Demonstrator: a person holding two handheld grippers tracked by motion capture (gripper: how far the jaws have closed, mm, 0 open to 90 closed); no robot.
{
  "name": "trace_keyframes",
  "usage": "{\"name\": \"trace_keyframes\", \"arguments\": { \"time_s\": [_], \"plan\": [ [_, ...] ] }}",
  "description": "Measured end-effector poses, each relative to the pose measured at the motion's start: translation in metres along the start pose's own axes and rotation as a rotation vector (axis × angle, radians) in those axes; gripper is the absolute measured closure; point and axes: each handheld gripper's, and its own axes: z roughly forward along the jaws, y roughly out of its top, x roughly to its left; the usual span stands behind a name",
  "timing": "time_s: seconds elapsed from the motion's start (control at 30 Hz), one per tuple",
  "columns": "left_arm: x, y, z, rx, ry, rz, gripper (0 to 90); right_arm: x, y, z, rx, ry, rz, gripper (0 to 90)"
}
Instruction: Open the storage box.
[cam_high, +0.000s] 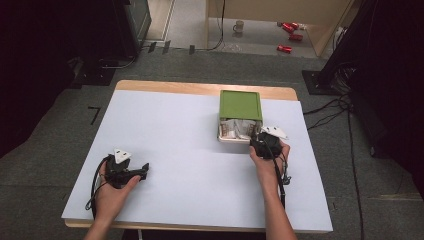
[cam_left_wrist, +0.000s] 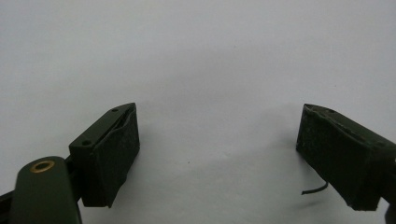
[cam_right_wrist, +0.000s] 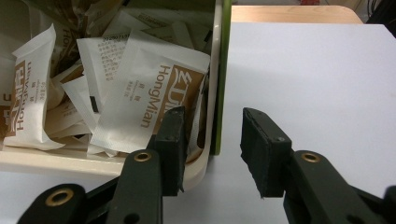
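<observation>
Right tool (cam_right_wrist: 212, 149) astride box wall (cam_right_wrist: 216, 84), sachets (cam_right_wrist: 140, 93) legible.

Left hand-held gripper (cam_high: 145, 170): black body, grey three-cornered plate on top, black cable looping from its near side. Jaws black, blocky, faced with matte pads (cam_left_wrist: 119, 161); small screws along the upper edges; brass-ringed pivot hole.

Right hand-held gripper (cam_high: 257, 138): same black build, grey plate, trailing black cable, brass-ringed pivots.

Forearms bare, no sleeves.

Box wall (cam_right_wrist: 215, 84) between right tool (cam_right_wrist: 212, 149) jaws; sachets (cam_right_wrist: 140, 93) crowd inside
</observation>
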Motion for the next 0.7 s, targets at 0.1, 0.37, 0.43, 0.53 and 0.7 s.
{"name": "trace_keyframes", "arguments": {
  "time_s": [0.1, 0.37, 0.43, 0.53, 0.7],
  "plan": [
    [0.0, 0.0, 0.0, 0.0, 0.0, 0.0, 13.7, 0.0, -0.002, -0.003, 0.004, 0.006, -0.004, 61.5],
    [0.0, 0.0, 0.0, 0.0, 0.0, 0.001, 13.8, -0.002, -0.006, -0.017, -0.01, 0.023, -0.004, 61.5],
    [0.0, 0.0, 0.0, 0.001, 0.001, 0.0, 13.7, -0.001, -0.006, -0.021, -0.021, 0.025, -0.012, 62.6],
    [0.0, 0.0, 0.0, 0.001, 0.001, 0.001, 13.7, -0.001, -0.003, -0.029, -0.078, 0.051, -0.018, 68.2],
    [0.0, 0.0, 0.0, 0.0, 0.001, 0.001, 13.8, 0.0, 0.005, -0.037, -0.112, 0.052, 0.023, 81.9]
  ]
}}
